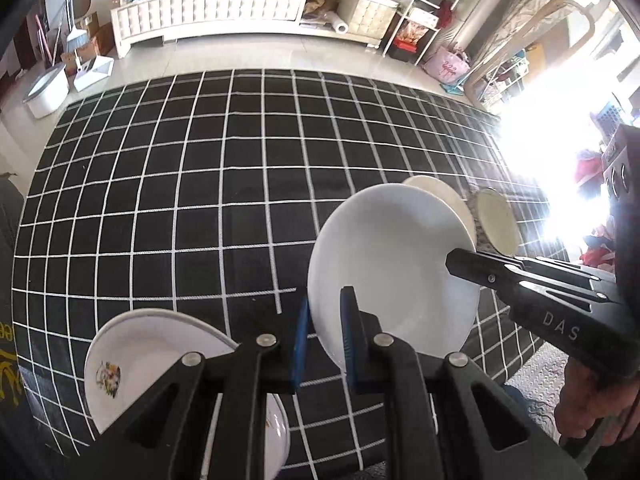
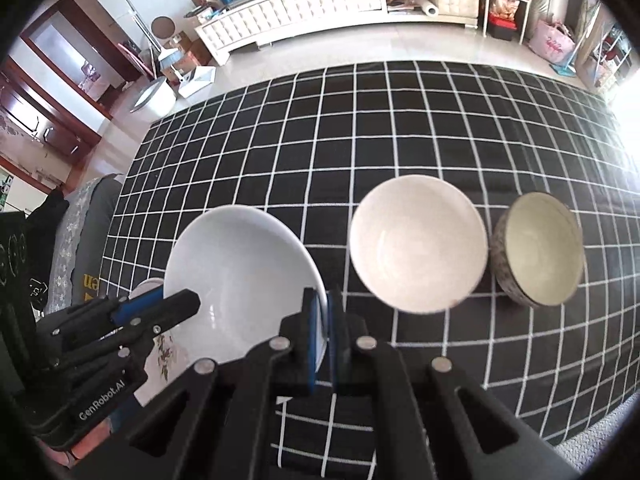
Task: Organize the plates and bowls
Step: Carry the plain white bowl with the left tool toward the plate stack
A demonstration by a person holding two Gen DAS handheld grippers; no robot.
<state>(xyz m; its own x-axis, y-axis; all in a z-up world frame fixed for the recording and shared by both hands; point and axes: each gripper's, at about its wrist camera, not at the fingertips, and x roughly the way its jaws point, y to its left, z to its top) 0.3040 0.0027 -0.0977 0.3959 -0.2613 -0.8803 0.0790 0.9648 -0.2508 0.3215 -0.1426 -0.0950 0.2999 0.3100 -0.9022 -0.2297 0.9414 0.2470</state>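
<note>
- A black cloth with a white grid point(image 1: 192, 184) covers the work surface, its far edge meeting a pale tiled floor point(image 1: 248, 56); the same cloth point(image 2: 400, 128) fills the right wrist view.
- Along the far wall runs a long white quilted-front cabinet point(image 1: 224, 12), its top crowded with boxes and bottles; it shows again in the right wrist view point(image 2: 320, 4). A white metal shelf rack point(image 1: 416, 20) stands to its right, and a pink bag point(image 1: 446, 66) sits on the floor nearby.
- Strong window glare washes out the right edge of both views.
- The white bowl point(image 1: 392, 272) is off the cloth, tilted and held by both tools: the left gripper point(image 1: 324, 340) pinches its near rim between blue pads point(image 1: 301, 344), while the right gripper point(image 1: 460, 262) clamps the far side of the rim.
- The right wrist view shows the same white bowl point(image 2: 240, 280) gripped at its right rim by the right gripper point(image 2: 324, 340) and at its left edge by the left gripper point(image 2: 176, 304); both tongs are narrowed onto the bowl.
- Only the left wrist view shows clearly the floral plate point(image 1: 152, 364) lying on the cloth at lower left, partly hidden behind the gripper.
- Only the right wrist view shows fully the cream bowl point(image 2: 418, 244) and, just beside it on the right, the patterned bowl point(image 2: 538, 250), both upright on the cloth. In the left wrist view they appear only as slivers behind the white bowl: cream bowl point(image 1: 440, 196), patterned bowl point(image 1: 496, 220).
- A dark wooden cabinet point(image 2: 60, 92) stands at far left in the right wrist view alone.
</note>
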